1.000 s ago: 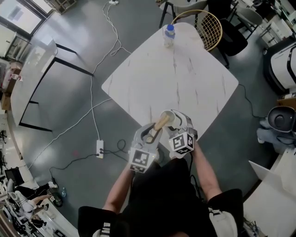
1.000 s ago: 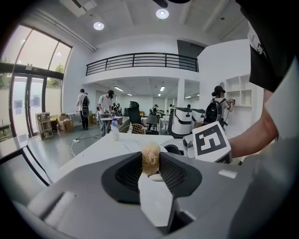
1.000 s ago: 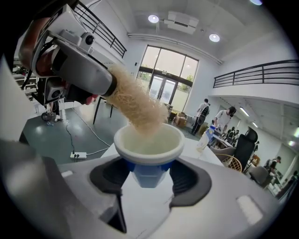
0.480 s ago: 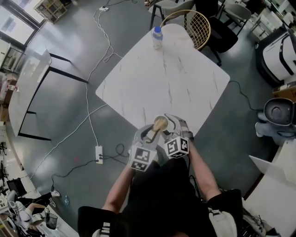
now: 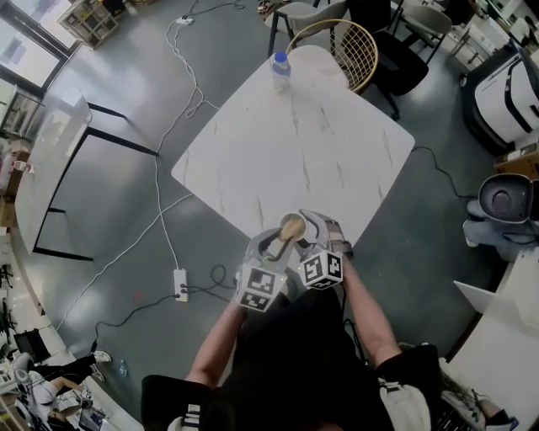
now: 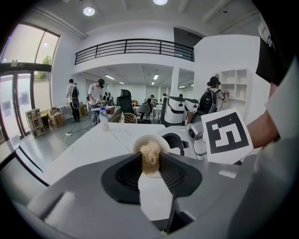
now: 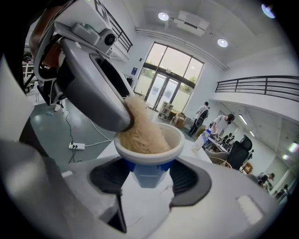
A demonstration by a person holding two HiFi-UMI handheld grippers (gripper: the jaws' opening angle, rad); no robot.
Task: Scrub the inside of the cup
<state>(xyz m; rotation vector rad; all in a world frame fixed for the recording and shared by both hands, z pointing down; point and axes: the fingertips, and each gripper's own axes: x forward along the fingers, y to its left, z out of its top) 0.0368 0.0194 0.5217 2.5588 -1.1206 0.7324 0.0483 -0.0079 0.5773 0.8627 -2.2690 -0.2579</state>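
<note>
Scrubbing is judged under way: the scrubber (image 6: pixel 150 151), clamped in the left gripper (image 6: pixel 150 169), is seated inside the cup (image 7: pixel 148 158) clamped by the right gripper (image 7: pixel 148 175).

open-plan office / lab hall, not a home.
i see a mezzanine railing (image 6: pixel 133 46) over the main floor, tall glass doors (image 7: pixel 163 93), round ceiling lights (image 6: pixel 88 11) and a bare grey floor (image 5: pixel 219 50) with a power strip (image 5: pixel 180 284) and a loose cable (image 5: pixel 162 215) running across it. there's a white marble-look table (image 5: pixel 286 143) with a wire chair (image 5: pixel 345 46) at it, a black office chair (image 6: pixel 125 99), cardboard boxes (image 6: pixel 58 119) by the window, and people (image 6: pixel 99 95) standing at tables further back.
</note>
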